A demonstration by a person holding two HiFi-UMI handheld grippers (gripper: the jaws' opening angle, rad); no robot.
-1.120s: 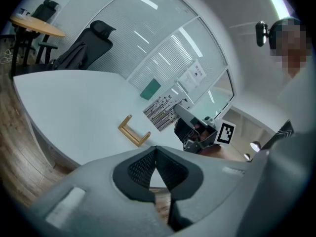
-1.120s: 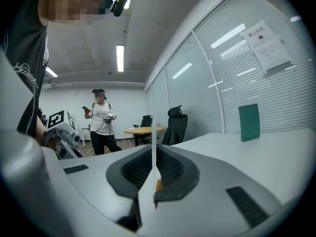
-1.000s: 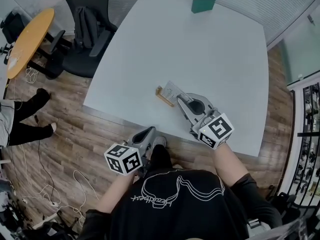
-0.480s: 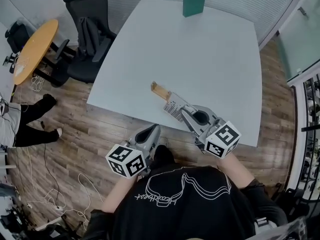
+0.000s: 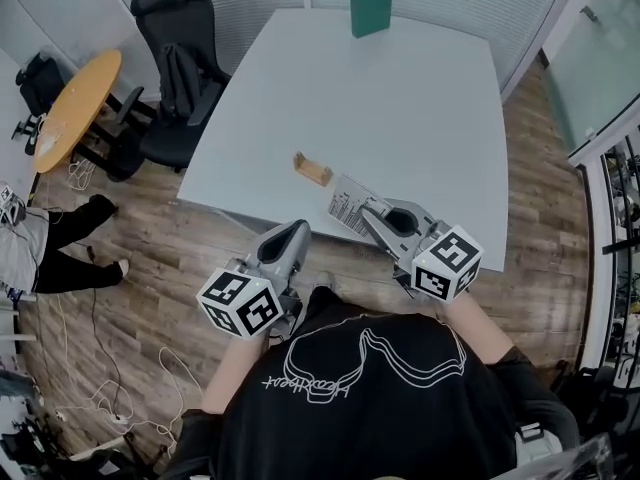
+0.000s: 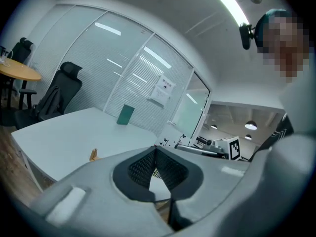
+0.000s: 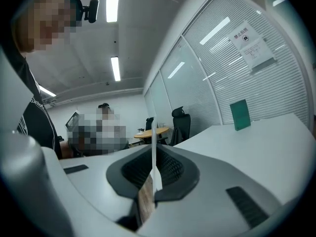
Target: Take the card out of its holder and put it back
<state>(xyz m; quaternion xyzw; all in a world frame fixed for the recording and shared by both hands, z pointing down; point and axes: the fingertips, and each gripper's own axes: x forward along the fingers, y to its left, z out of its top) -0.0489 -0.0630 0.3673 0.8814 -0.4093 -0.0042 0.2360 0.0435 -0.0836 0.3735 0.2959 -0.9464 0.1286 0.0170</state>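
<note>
My right gripper (image 5: 367,211) is shut on a white printed card (image 5: 347,208), held above the near edge of the white table (image 5: 420,108). In the right gripper view the card (image 7: 154,132) stands edge-on between the pads. The small wooden card holder (image 5: 313,168) sits on the table, a short way left of and beyond the card, with nothing in it. My left gripper (image 5: 298,230) hovers off the table's near edge, shut with nothing in it; its view also shows the holder (image 6: 93,154).
A green book (image 5: 371,6) stands upright at the table's far edge. A black office chair (image 5: 175,68) and a round wooden table (image 5: 75,103) stand to the left. A person's legs (image 5: 50,238) and floor cables lie at far left.
The card has left the holder and moved toward me and rightward in my right gripper. My left gripper has lifted a little.
</note>
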